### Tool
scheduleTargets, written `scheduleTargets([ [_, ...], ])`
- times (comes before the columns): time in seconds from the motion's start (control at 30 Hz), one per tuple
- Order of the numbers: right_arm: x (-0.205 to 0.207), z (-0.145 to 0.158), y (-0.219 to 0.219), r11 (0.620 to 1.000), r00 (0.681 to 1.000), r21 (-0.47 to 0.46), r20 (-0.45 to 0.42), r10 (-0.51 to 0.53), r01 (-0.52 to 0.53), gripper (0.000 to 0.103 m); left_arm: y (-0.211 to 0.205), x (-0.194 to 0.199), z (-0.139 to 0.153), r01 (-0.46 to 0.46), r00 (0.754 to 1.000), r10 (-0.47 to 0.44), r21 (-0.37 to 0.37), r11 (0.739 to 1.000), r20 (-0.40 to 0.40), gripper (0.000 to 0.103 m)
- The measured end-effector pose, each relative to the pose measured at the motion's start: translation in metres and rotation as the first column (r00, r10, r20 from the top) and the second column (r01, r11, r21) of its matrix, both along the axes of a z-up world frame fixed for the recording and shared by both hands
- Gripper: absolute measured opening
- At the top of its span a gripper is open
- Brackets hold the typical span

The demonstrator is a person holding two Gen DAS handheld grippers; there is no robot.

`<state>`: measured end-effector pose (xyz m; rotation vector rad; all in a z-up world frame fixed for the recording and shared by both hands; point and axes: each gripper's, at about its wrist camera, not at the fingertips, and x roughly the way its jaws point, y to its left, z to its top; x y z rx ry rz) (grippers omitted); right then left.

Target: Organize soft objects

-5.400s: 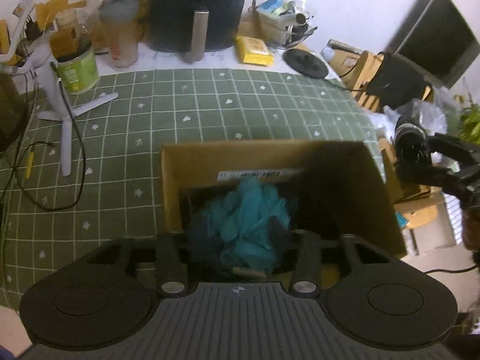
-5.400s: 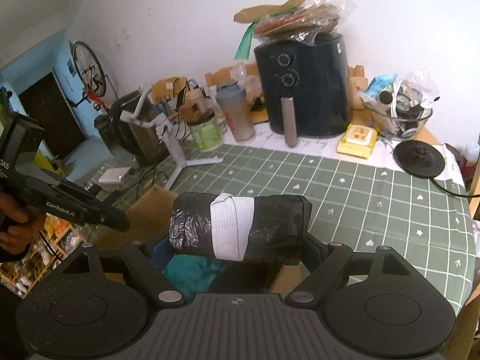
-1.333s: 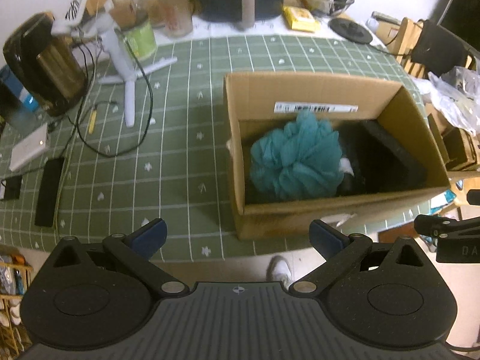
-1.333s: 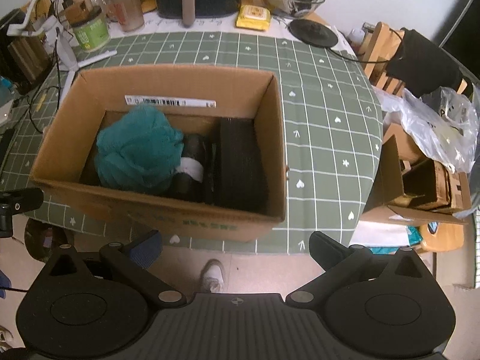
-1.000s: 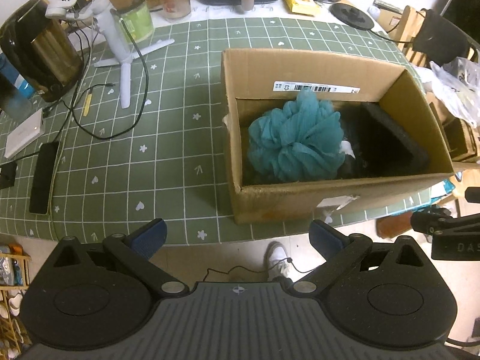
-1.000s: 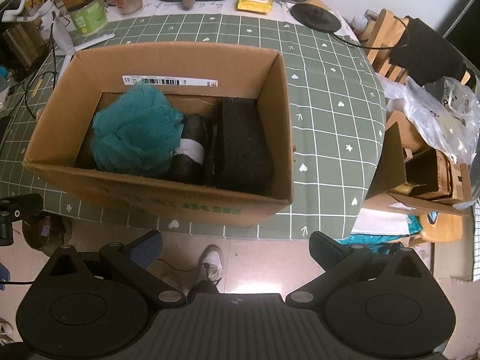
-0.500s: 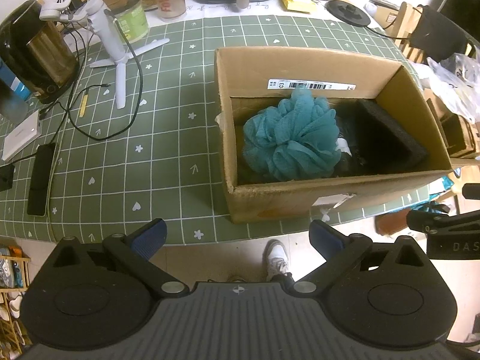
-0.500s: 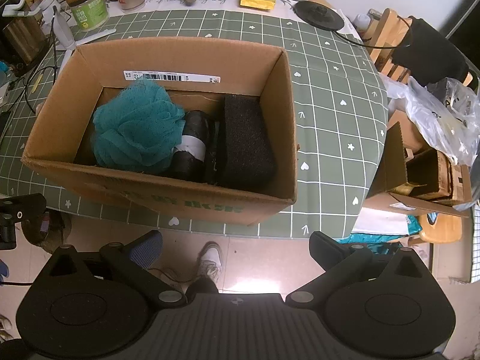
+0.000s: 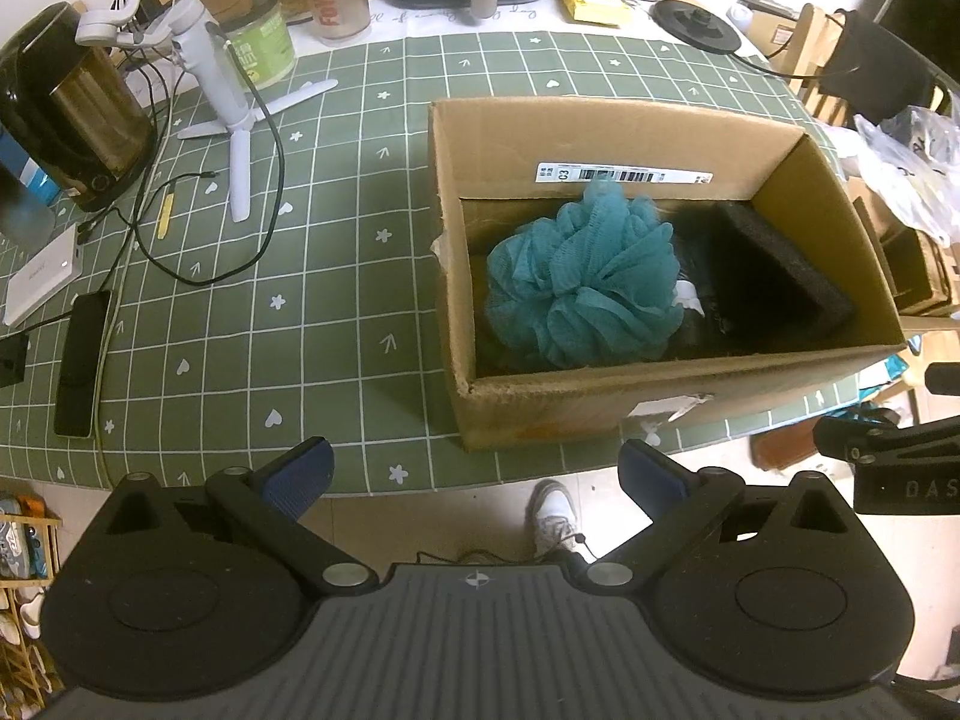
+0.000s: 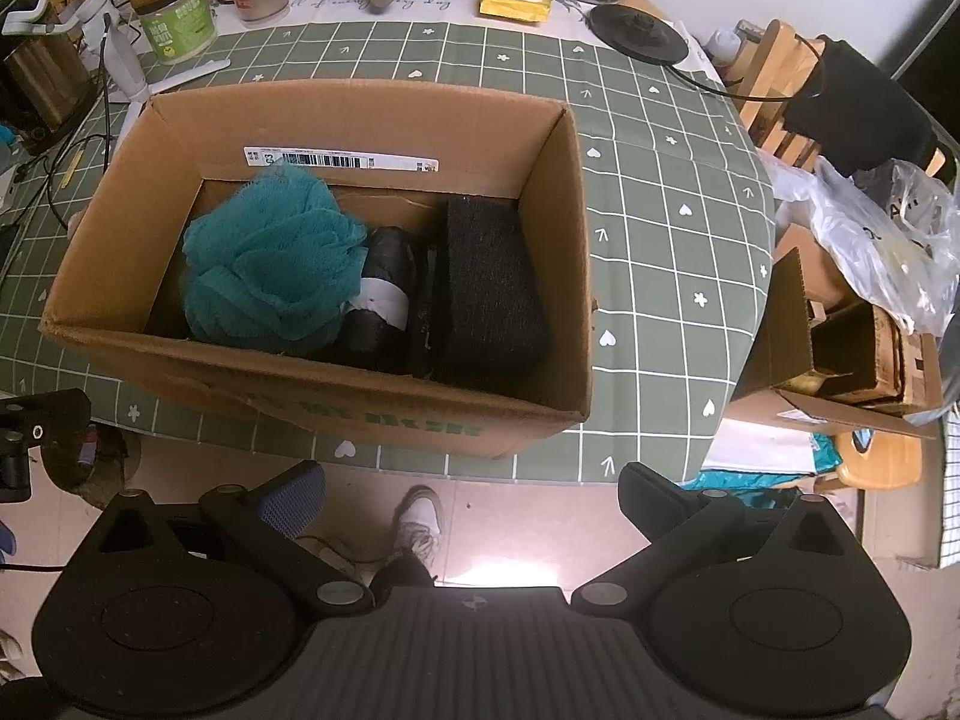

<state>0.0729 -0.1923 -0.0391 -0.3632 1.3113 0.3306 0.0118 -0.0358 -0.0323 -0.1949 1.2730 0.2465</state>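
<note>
In the left wrist view, the left gripper is seen spread wide, nothing held between its blue-padded fingers. A cardboard box is placed at about 1 o'clock on the green checked tablecloth, near the table's front edge. Inside it, a teal bath pouf is set toward the left end, with a black foam block at its 3 o'clock — only a white scrap of the roll between them can be made out. A white tripod is found at 11 o'clock, a dark kettle at 10 o'clock.

In the right wrist view, the right gripper is likewise held wide open and empty, above the floor — a white shoe is seen below. The box lies at 12 o'clock, and a black roll with a white band is wedged between pouf and foam block.
</note>
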Motion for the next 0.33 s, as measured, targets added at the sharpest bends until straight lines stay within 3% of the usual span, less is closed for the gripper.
scheduleTargets([
  [0.33, 0.0060, 0.0042, 0.0006, 1.000, 1.000, 0.001, 0.007, 0.007, -0.007, 0.103, 0.0078, 0.0022, 0.0017, -0.019, 1.000, 0.019, -0.006, 1.000, 0.012, 0.103],
])
